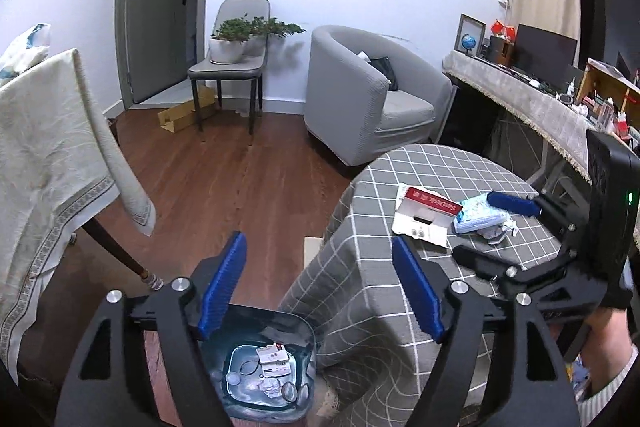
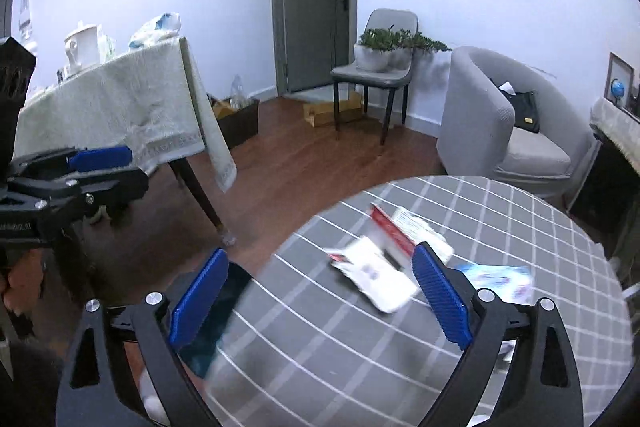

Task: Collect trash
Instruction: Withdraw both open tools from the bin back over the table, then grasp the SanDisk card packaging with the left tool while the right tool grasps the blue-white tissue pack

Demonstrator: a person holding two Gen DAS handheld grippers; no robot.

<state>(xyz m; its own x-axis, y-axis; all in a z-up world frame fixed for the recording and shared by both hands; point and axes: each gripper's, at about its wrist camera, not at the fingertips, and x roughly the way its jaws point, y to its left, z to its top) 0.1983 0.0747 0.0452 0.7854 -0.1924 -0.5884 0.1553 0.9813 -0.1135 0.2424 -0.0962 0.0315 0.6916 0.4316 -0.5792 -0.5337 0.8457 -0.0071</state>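
Note:
My left gripper [image 1: 320, 291] is open and empty, held above a dark trash bin [image 1: 262, 367] on the floor that holds several scraps of packaging. My right gripper [image 2: 320, 299] is open and empty over the round checked table [image 2: 500, 223]; in the left wrist view it [image 1: 480, 231] hovers over the trash on the table. On the table lie a red and white card package [image 1: 424, 217], a blue tissue pack [image 1: 476, 215] and a small crumpled scrap [image 1: 498, 233]. In the blurred right wrist view the card package [image 2: 376, 275] lies between my fingers and the tissue pack [image 2: 500, 277] to the right.
A table with a cream cloth [image 1: 48, 155] stands at the left. A grey armchair [image 1: 372, 99], a chair with a potted plant [image 1: 232, 43] and a cluttered desk [image 1: 560, 95] line the back. Wooden floor [image 1: 248, 179] lies between the tables.

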